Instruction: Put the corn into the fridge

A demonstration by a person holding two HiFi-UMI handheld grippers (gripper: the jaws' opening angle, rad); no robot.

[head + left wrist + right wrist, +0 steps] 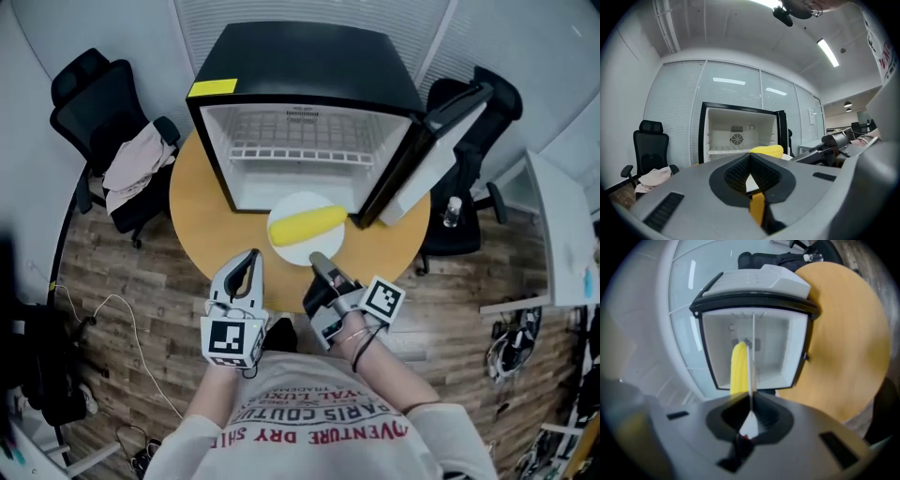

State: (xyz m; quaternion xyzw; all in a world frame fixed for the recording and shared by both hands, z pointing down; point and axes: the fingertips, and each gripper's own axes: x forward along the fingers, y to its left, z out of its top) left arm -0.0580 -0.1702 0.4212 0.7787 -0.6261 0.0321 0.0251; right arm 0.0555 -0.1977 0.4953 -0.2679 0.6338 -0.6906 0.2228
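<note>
The right gripper is closed narrowly on the rim of the round white plate. On that plate the yellow cob of corn is carried, just in front of the open black mini fridge, whose door is swung to the right above the round wooden table. The left gripper has its jaws brought together on nothing, beside the plate. The corn is judged light, firm and liable to roll. The plate is best held by its rim and kept level.
</note>
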